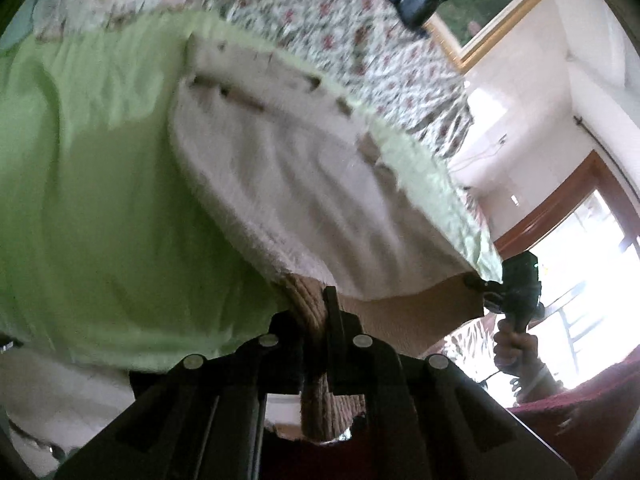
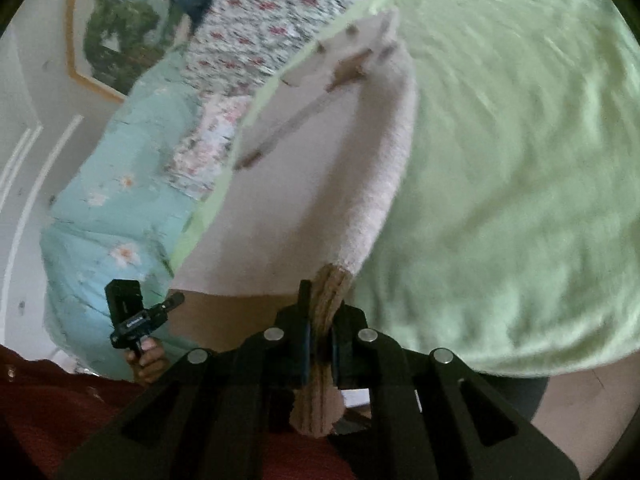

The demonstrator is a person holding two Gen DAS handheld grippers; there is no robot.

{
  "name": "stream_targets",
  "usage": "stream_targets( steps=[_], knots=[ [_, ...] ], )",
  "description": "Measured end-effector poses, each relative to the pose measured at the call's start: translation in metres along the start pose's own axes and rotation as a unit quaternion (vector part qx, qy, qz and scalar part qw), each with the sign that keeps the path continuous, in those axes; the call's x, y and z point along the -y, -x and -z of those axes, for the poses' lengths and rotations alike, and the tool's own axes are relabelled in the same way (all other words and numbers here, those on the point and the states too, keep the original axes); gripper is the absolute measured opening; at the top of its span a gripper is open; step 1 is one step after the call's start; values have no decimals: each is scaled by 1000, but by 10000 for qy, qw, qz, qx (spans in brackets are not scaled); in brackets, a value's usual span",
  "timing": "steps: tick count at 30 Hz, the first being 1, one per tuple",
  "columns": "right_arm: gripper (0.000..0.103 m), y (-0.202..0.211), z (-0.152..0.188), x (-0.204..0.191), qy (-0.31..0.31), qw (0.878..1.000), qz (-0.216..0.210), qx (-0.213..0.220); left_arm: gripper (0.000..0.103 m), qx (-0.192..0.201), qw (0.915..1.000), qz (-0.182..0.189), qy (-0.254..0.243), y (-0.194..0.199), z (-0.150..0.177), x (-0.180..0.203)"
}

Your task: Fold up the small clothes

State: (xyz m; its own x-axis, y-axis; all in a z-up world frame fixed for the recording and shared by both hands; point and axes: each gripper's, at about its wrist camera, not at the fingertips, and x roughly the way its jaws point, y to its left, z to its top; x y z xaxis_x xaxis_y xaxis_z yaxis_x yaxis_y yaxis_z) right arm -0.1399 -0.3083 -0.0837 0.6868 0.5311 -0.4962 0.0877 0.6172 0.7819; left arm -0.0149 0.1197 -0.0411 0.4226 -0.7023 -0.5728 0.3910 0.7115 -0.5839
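Fingers [image 1: 320,322] on the left gripper [image 1: 320,344] are pinched tight on a bunched corner of the pale pink garment [image 1: 304,184] — no gap visible, tan folded edge squeezed between them. Right gripper [image 2: 318,332] same story: fingers [image 2: 304,304] clamped on the other near corner, cloth wad sticking through toward the camera.

Garment [image 2: 320,184] looks like small shorts or a skirt with belt loops and a waistband at the far end; that far end lies on the green sheet [image 1: 80,200], near edge is lifted off the sheet and stretched between the two grippers. In the left view the right gripper [image 1: 516,284] shows at the garment's opposite near corner, hand below it; the right view shows the left gripper [image 2: 136,316] likewise.

Step, as I judge it: mid-fold, near hem raised, ready to carry over toward the waistband. Next move calls for both grippers travelling together away from the person, keeping the edge taut and level, then lowering so the hem lands on or just short of the waistband before letting go. Risk — uneven travel skews the fold.

Beyond the green sheet: floral bedding [image 1: 360,28], a framed picture [image 2: 108,28] on the wall. Frames are motion-blurred.
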Motion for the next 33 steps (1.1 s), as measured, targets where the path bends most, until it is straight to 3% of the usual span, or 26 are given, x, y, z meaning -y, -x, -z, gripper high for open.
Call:
stream_targets(
  steps=[5,11,16,24,33],
  knots=[
    [8,8,-34,-24,94,9985,-287,460,5,408,9989,53,-213,10,-41,17],
    [8,5,-92,-46,292,9941,-416,955,5,1094,9933,46,-365,9,-117,20],
    [8,-17,-160,-52,394,9913,-250,1227,5,1406,9888,-307,-407,-13,-184,13],
    [8,-70,-261,-37,256,9907,15,1337,6,1460,9856,-768,-368,-73,-270,-12],
    [8,-141,-320,11,-126,9933,319,1101,6,1193,9872,-1050,137,-151,-318,-78]
  ],
)
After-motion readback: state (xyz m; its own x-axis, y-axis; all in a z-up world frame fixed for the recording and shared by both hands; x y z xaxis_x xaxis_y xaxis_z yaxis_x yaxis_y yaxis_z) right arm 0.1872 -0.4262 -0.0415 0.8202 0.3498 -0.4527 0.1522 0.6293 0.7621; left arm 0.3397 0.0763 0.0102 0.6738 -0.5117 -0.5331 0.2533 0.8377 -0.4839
